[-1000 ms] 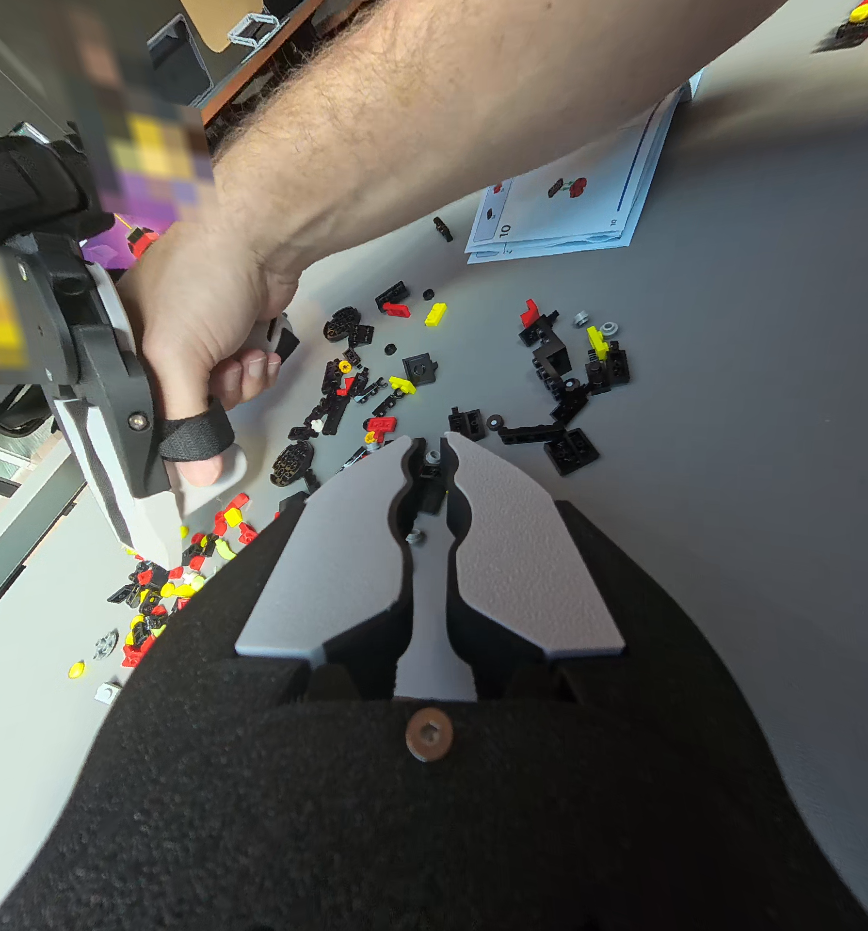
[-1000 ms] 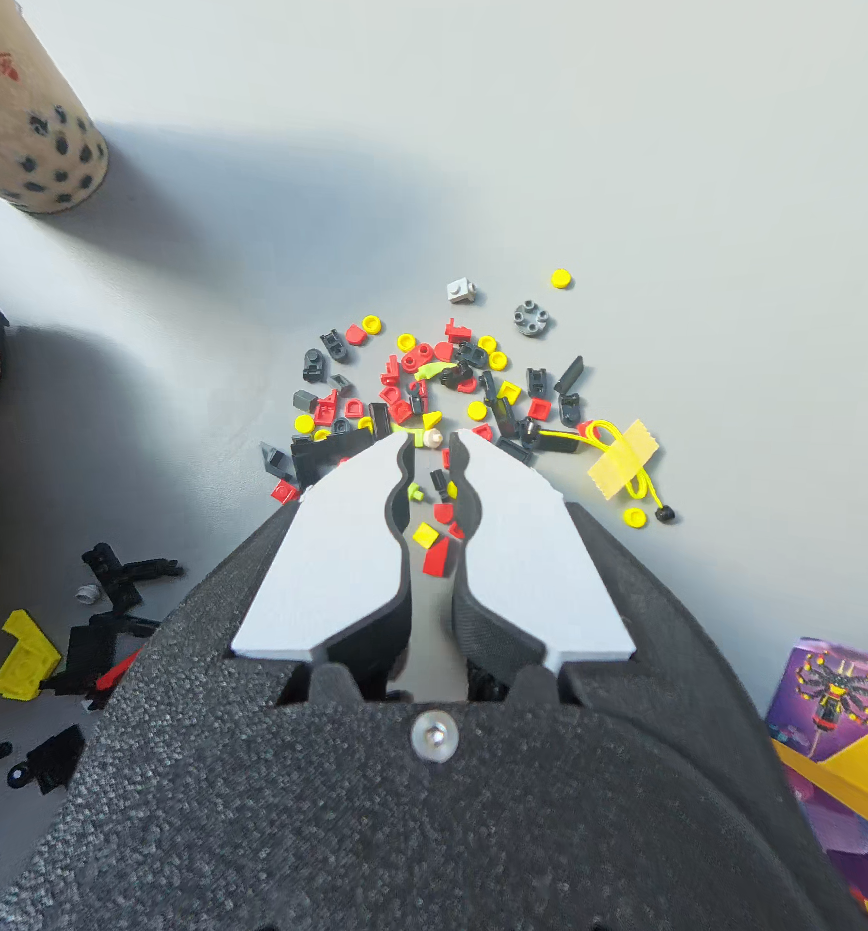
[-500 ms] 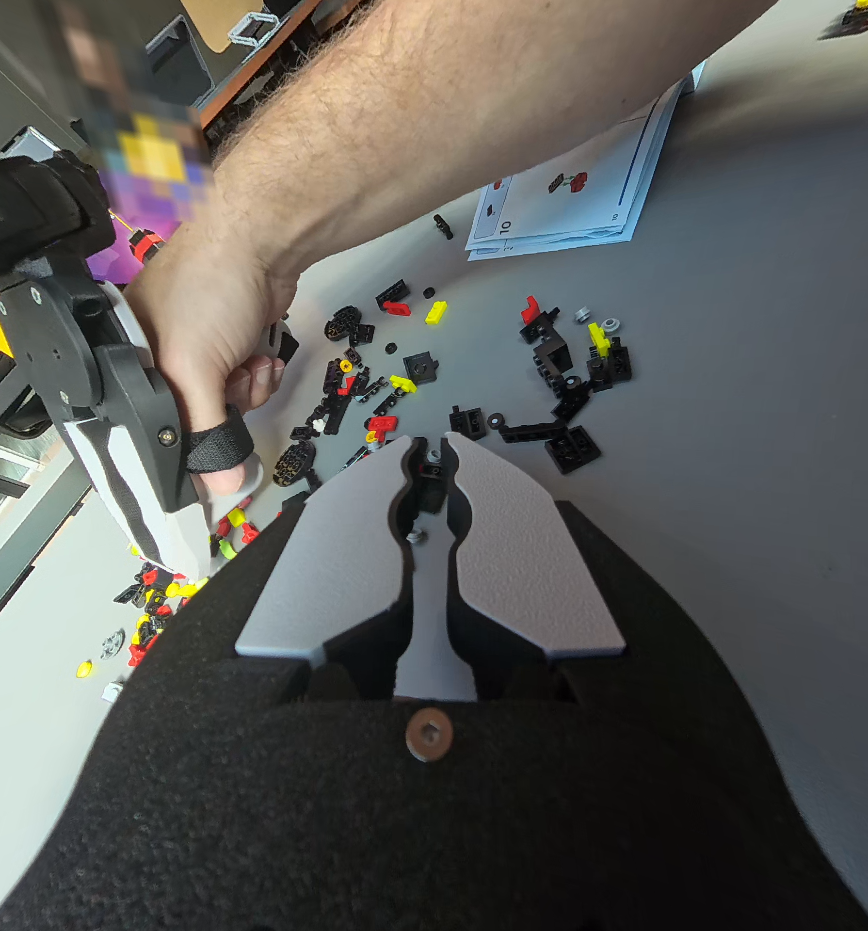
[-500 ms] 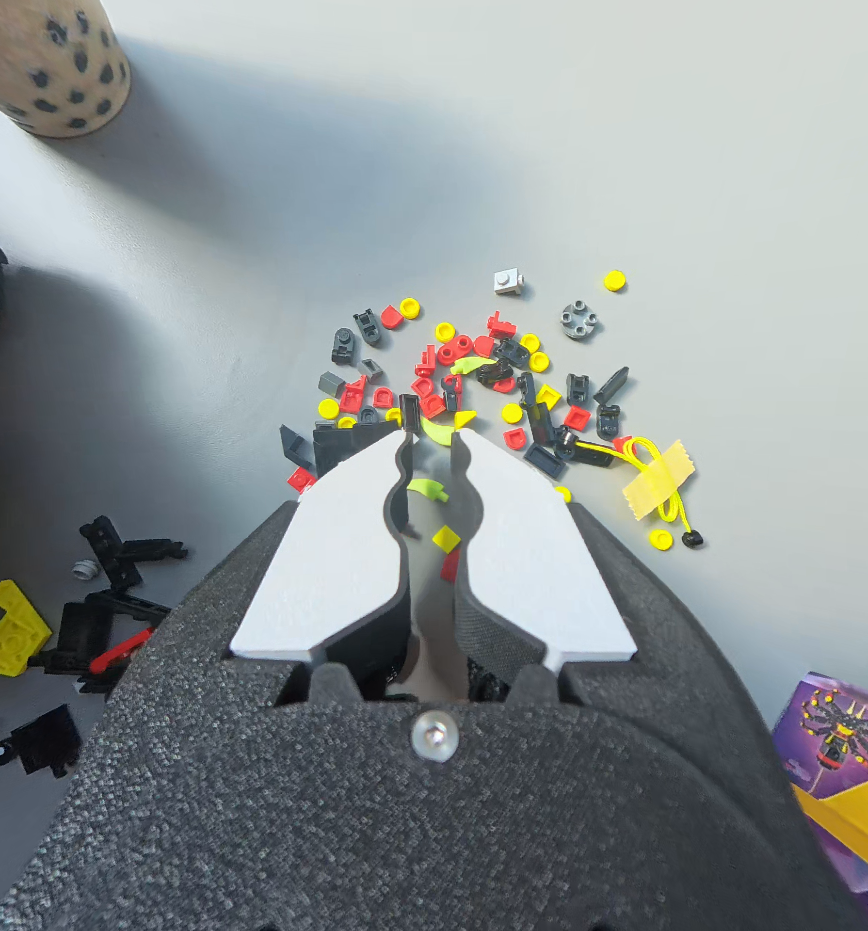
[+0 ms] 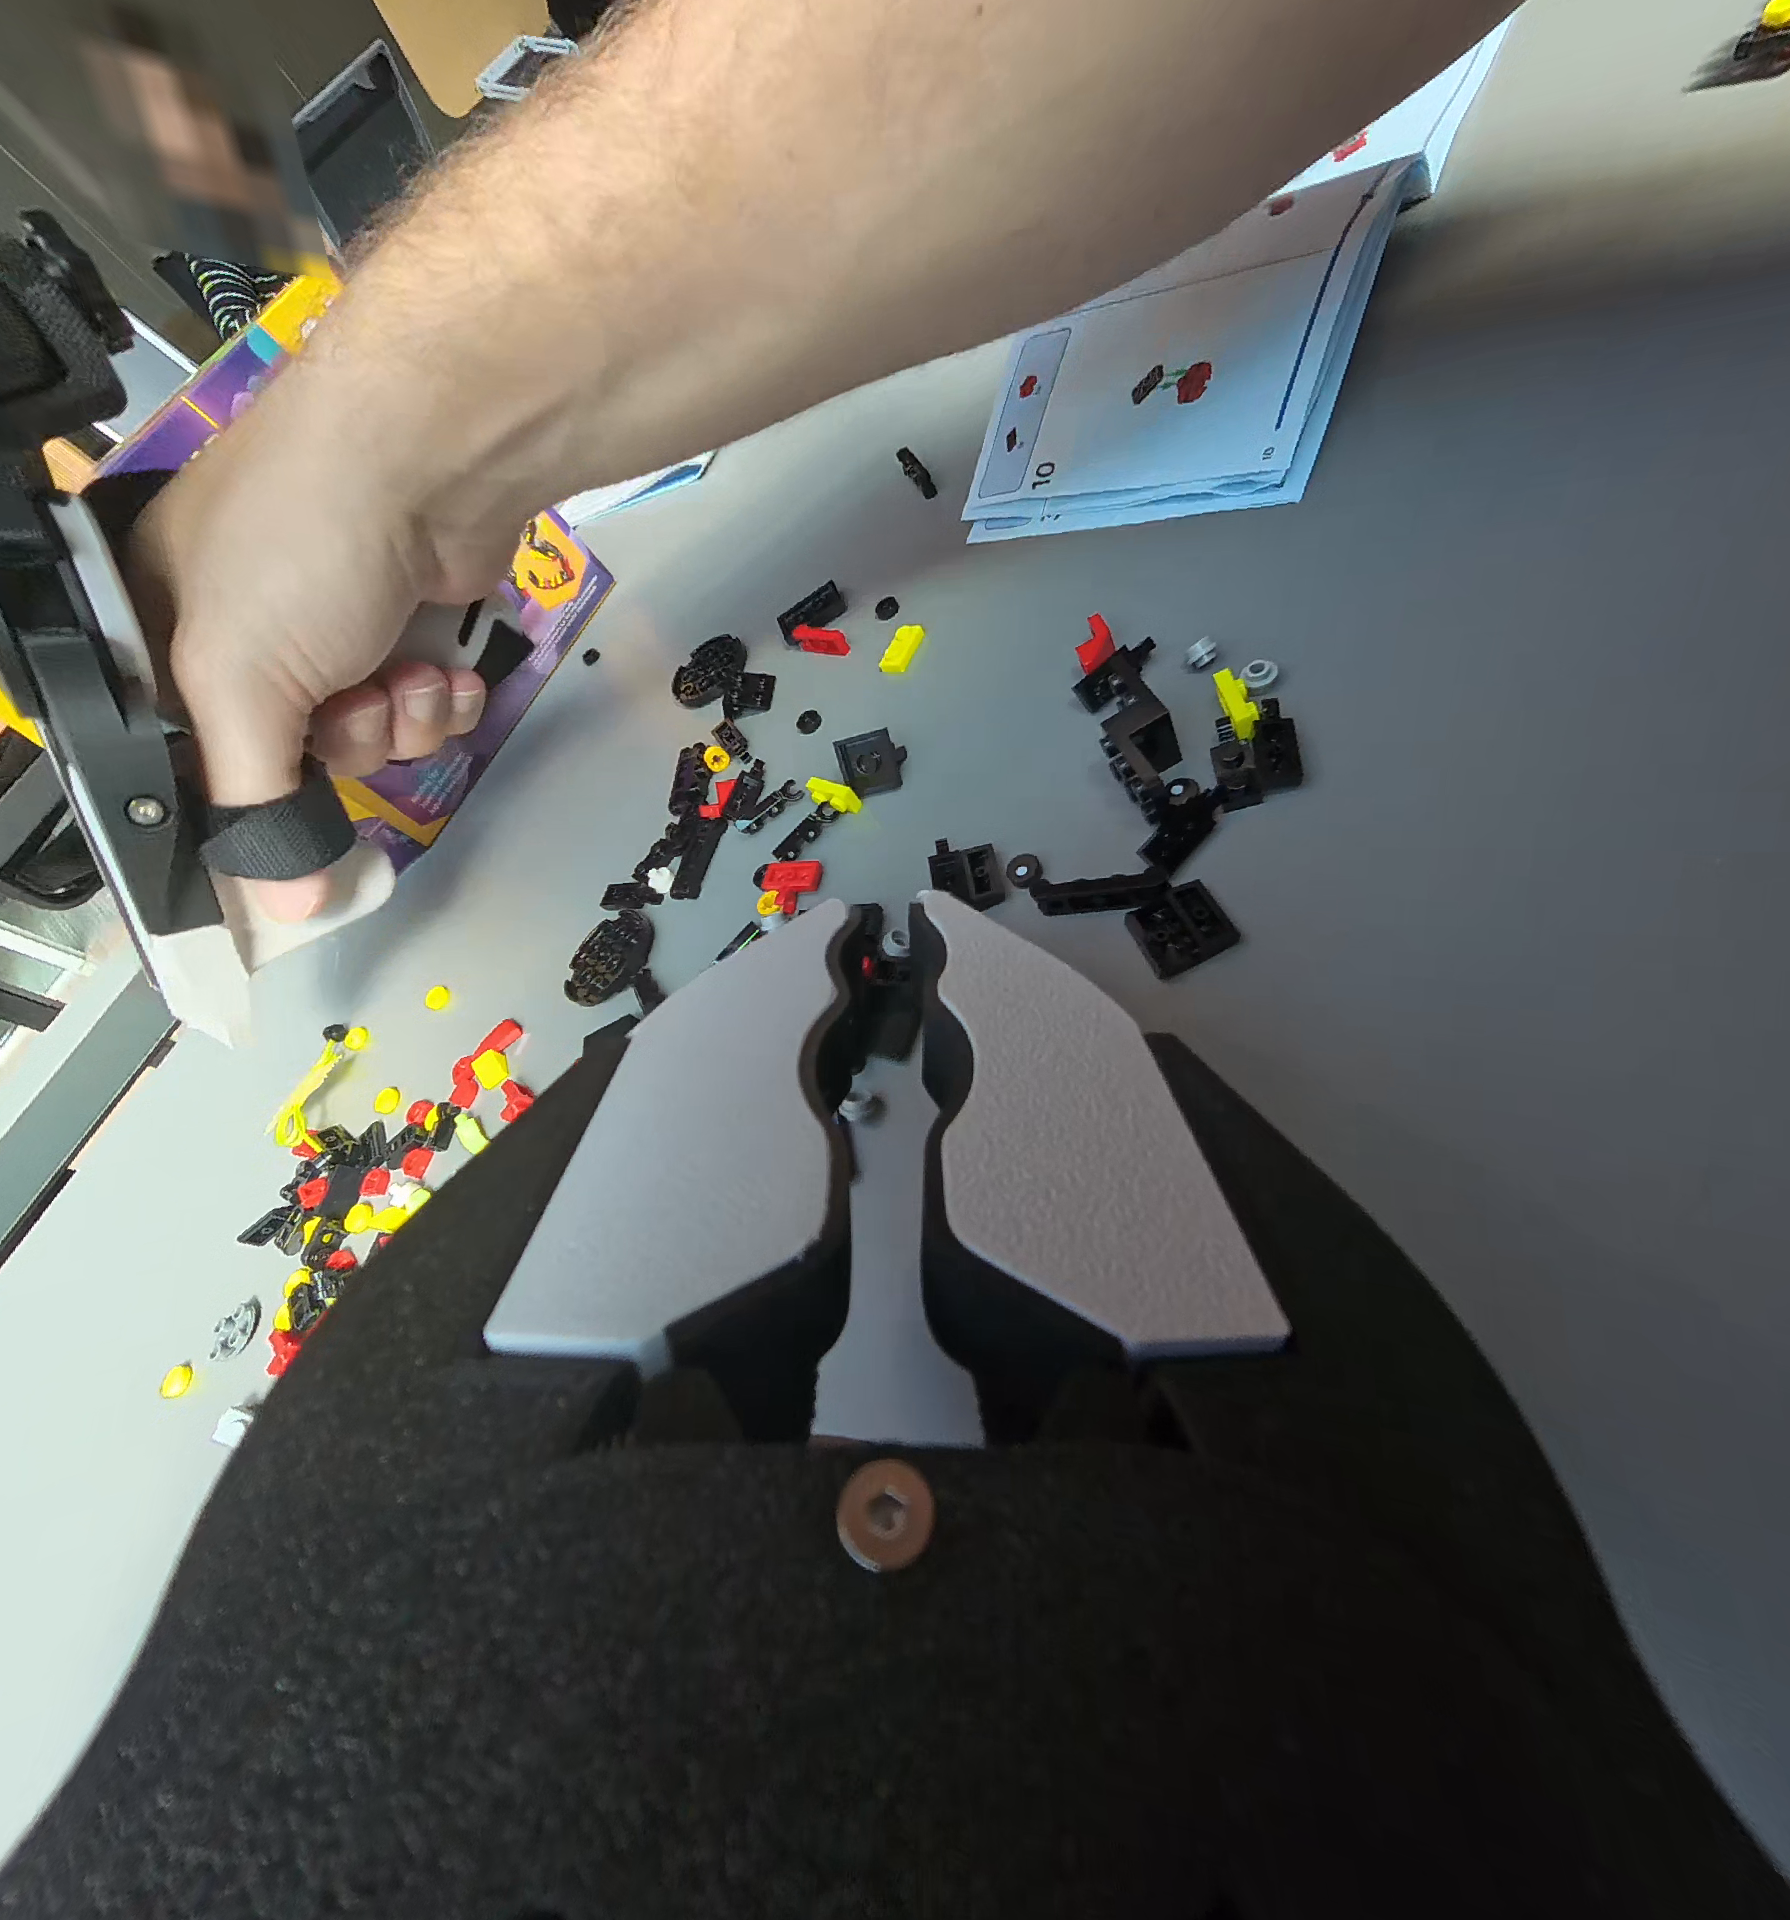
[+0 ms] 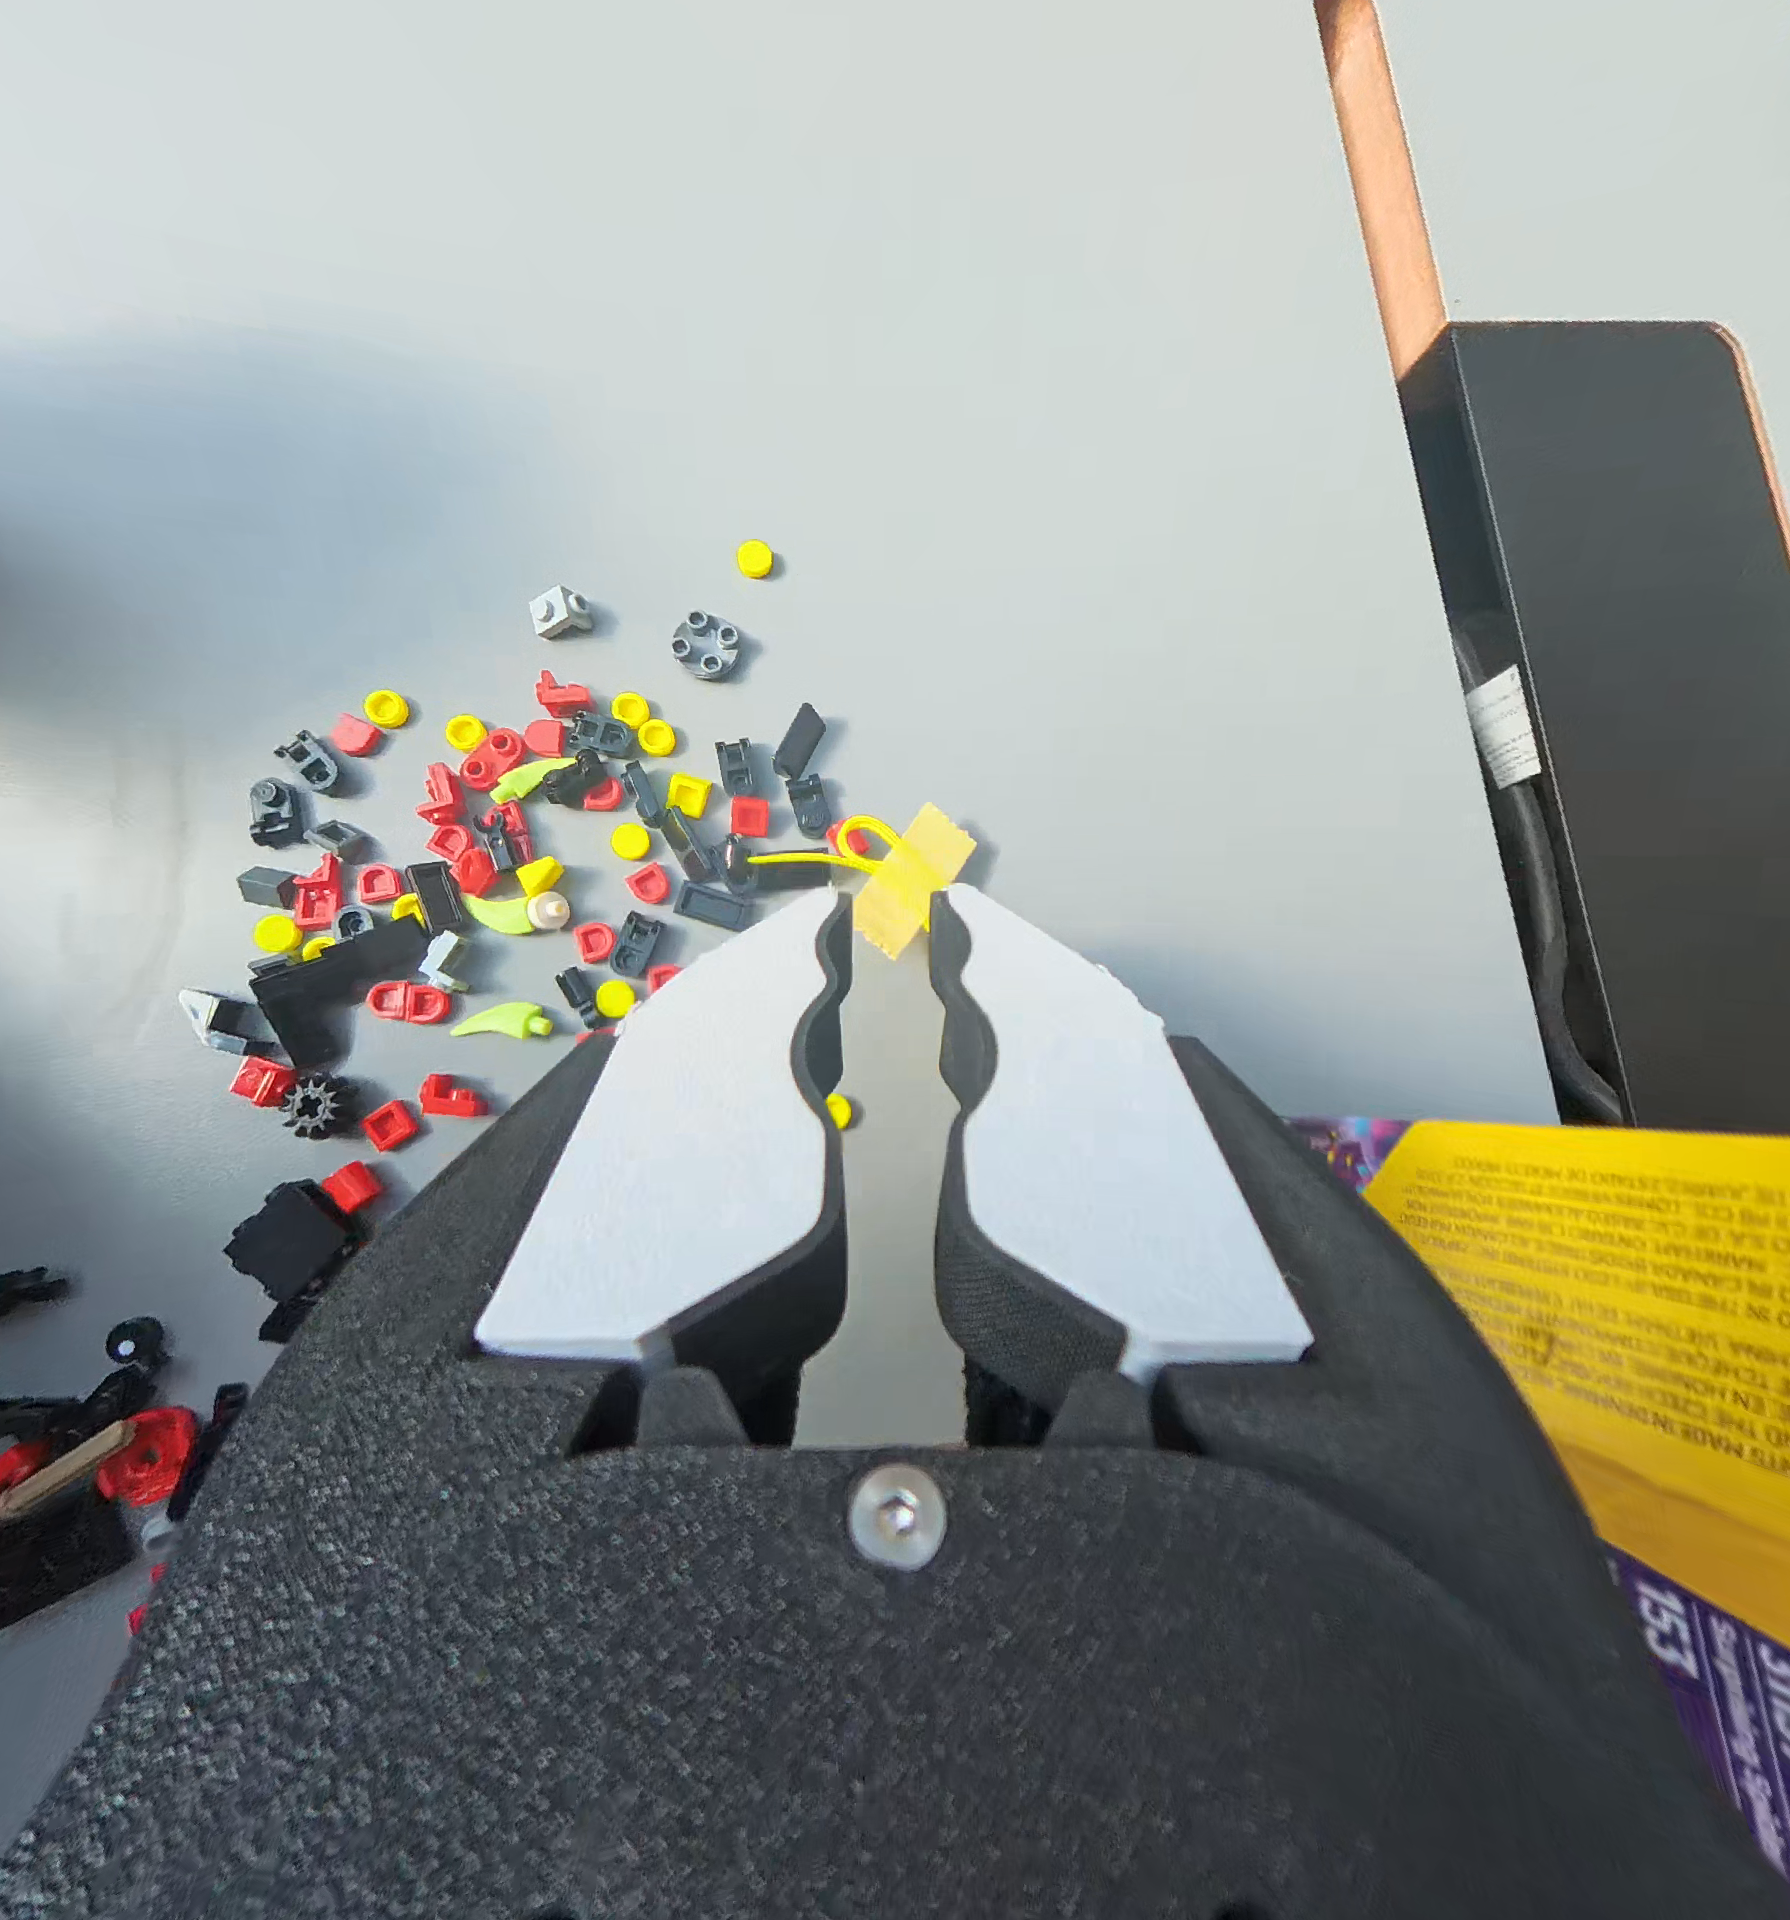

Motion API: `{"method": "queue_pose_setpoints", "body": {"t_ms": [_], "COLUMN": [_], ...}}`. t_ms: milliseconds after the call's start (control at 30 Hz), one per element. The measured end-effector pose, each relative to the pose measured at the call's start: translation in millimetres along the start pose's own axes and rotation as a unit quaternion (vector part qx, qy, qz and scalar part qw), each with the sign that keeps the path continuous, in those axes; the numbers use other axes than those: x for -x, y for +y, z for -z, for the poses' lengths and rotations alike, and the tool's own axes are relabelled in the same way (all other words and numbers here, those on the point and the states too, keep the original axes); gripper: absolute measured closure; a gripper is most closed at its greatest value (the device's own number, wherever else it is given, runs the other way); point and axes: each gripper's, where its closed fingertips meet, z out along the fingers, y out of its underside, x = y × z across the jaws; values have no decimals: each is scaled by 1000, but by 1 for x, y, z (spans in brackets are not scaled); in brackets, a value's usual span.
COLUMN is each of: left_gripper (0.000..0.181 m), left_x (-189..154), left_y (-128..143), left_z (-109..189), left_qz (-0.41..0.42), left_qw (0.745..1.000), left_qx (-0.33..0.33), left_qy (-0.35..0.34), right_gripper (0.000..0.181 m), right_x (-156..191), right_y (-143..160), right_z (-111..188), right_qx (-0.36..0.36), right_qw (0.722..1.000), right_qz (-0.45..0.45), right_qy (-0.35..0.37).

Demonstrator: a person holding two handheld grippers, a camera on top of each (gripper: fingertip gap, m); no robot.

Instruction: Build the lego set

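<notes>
My left gripper (image 5: pixel 883 909) is shut on a small black lego assembly (image 5: pixel 886 1013) with a red bit and a grey stud, held above the grey table (image 5: pixel 1493 1039). Loose black, red and yellow pieces (image 5: pixel 1171 821) lie just beyond its tips. My right gripper (image 6: pixel 888 899) is narrowly open and empty, low over the table. Its tips are at a yellow string with a taped tag (image 6: pixel 906 878), at the right edge of a pile of small red, yellow and dark pieces (image 6: pixel 496 862). A hand (image 5: pixel 299 623) holds the right gripper at the left of the left wrist view.
An open instruction booklet (image 5: pixel 1182 405) lies at the back. The purple and yellow set box (image 6: pixel 1618 1299) lies right of the right gripper, with a tall black object (image 6: pixel 1639 675) behind it. Larger black and red parts (image 6: pixel 60 1455) lie at the left.
My right gripper has swung to the right, from the middle of the small-piece pile to the yellow string, and the box came into view. My left gripper stays put with its piece.
</notes>
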Motion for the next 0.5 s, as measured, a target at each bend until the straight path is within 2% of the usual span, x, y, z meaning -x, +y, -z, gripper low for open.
{"method": "queue_pose_setpoints", "body": {"t_ms": [33, 300, 500], "left_gripper": [174, 173, 173], "left_x": [0, 0, 1], "left_y": [0, 0, 2], "left_z": [0, 0, 0], "left_qz": [-1, -6, -2], "left_qw": [1000, 1000, 1000], "left_qx": [0, 2, 2], "left_qy": [1, 1, 0], "right_gripper": [168, 167, 167], "right_x": [-3, -18, -6], "right_y": [5, 66, 116], "right_z": [9, 81, 136], "right_qx": [-2, 8, -1], "right_qw": [1000, 997, 992], "right_qz": [-7, -51, -101], "right_qy": [4, 50, 76]}}
